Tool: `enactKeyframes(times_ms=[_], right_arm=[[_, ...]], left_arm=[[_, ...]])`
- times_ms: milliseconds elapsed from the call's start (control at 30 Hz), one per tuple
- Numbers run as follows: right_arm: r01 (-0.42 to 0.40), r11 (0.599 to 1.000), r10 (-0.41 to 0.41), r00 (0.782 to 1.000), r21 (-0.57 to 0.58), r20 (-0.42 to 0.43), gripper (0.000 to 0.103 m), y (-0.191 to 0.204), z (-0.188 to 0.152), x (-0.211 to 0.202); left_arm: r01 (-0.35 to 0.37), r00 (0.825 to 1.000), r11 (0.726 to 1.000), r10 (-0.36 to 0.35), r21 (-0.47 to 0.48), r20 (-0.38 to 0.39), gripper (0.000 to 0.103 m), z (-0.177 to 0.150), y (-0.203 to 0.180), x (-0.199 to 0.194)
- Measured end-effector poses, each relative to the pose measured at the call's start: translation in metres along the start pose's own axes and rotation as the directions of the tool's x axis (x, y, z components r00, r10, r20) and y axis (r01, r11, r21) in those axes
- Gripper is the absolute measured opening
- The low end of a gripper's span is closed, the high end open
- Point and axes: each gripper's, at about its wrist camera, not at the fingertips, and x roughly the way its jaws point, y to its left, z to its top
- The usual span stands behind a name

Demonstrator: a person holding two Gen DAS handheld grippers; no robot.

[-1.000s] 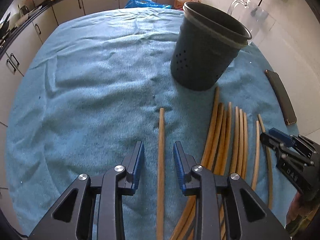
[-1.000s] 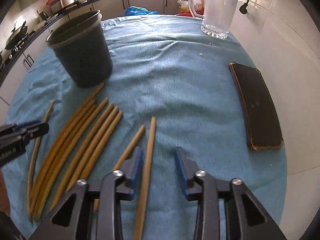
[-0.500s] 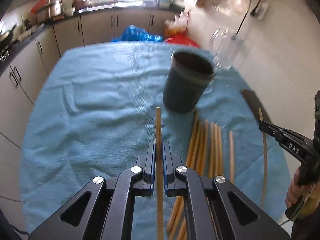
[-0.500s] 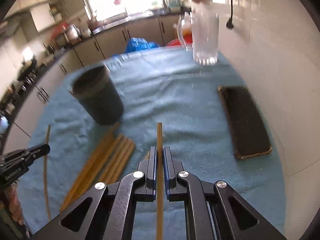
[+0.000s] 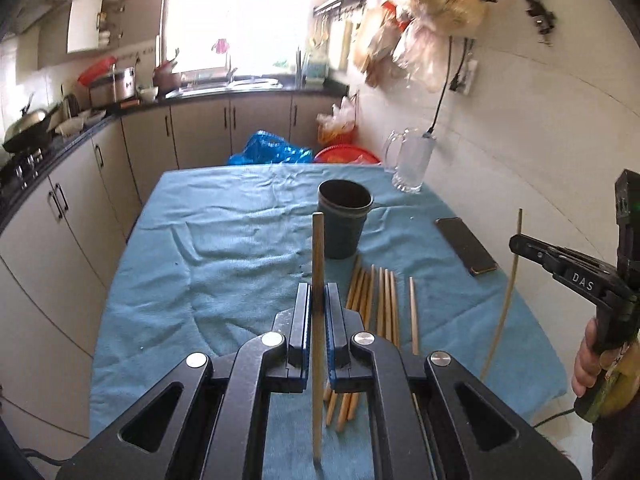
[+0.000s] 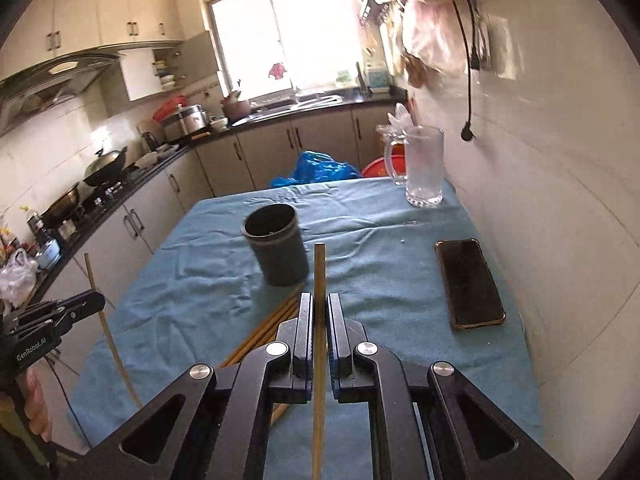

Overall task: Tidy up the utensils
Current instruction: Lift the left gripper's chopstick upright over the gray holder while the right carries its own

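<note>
Chopsticks stand clamped in your left claw [image 5: 318, 312] and right claw [image 6: 319, 316]; the holder [image 6: 276, 250] sits ahead, below, left one nearer.

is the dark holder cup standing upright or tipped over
Upright: the dark holder cup stands on its base on the blue cloth, open mouth facing up.

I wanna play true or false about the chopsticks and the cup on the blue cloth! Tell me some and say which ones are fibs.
1. The left gripper is shut on a chopstick. True.
2. The right gripper is open and holds nothing. False: it is shut on a chopstick too.
3. The dark cup lies tipped over. False: it stands upright.
4. More chopsticks lie on the blue cloth. True.
5. A phone lies flat on the cloth. True.
</note>
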Motion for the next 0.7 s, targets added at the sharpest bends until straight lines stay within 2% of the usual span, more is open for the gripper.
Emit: enactKeyframes(times_ms=[167,333,500,700], right_arm=[[-0.002,0.999,0.003,1.0,-0.044,0.031,0.007,0.014,-0.004,-0.019],[-0.023,0.998,0.027,0.998,-0.066,0.064,0.006,0.025,0.0,-0.035],[-0.035,0.996,0.043,0.995,-0.08,0.094,0.007,0.034,0.015,-0.041],[-0.053,0.995,0.064,0.989,-0.082,0.132,0.007,0.04,0.05,-0.036]], left_arm=[[-0.011,0.998,0.999,0.009,0.042,0.055,0.006,-0.007,-0.015,-0.024],[0.013,0.996,0.999,-0.017,0.049,0.086,0.006,0.001,-0.023,-0.041],[0.03,0.994,0.998,-0.035,0.049,0.104,0.006,0.022,-0.025,-0.043],[0.029,0.99,0.998,-0.036,0.051,0.137,0.006,0.064,-0.024,-0.036]])
